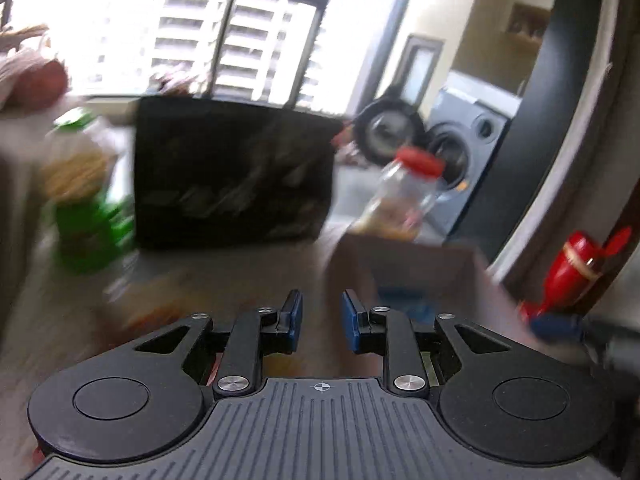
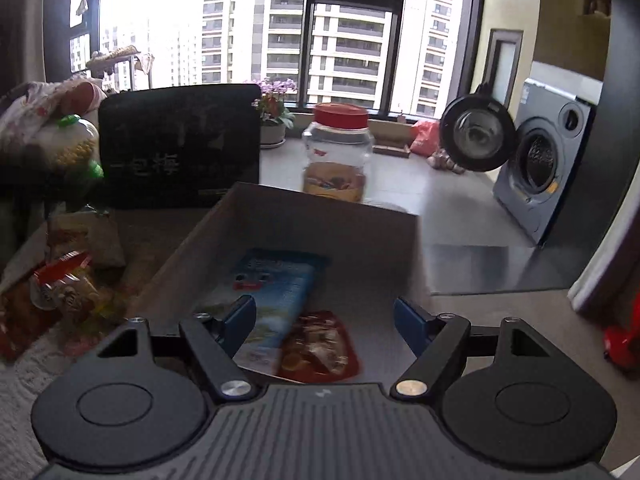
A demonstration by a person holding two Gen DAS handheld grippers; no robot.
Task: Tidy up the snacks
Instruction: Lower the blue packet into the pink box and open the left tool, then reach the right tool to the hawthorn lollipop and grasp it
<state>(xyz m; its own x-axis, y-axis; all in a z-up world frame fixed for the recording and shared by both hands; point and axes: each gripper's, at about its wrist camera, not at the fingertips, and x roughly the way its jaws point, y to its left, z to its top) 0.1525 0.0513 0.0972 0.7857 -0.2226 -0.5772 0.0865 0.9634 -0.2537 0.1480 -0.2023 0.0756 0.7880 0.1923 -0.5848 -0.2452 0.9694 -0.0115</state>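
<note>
A brown cardboard box (image 2: 304,216) stands open on the table, and my right gripper (image 2: 325,322) hangs open and empty over it. Inside lie a blue snack packet (image 2: 276,284) and a red snack packet (image 2: 320,348). Several loose snack packets (image 2: 68,284) lie left of the box. The left wrist view is blurred: my left gripper (image 1: 321,322) has a narrow gap between its jaws with nothing in it, left of the box (image 1: 412,264), above a blurred orange packet (image 1: 156,304).
A red-lidded clear jar (image 2: 338,152) stands behind the box, a black box (image 2: 180,144) at back left, and green-capped jars (image 2: 76,148) at far left. A red bottle (image 1: 576,268) stands right. A washing machine (image 2: 544,168) is beyond the table.
</note>
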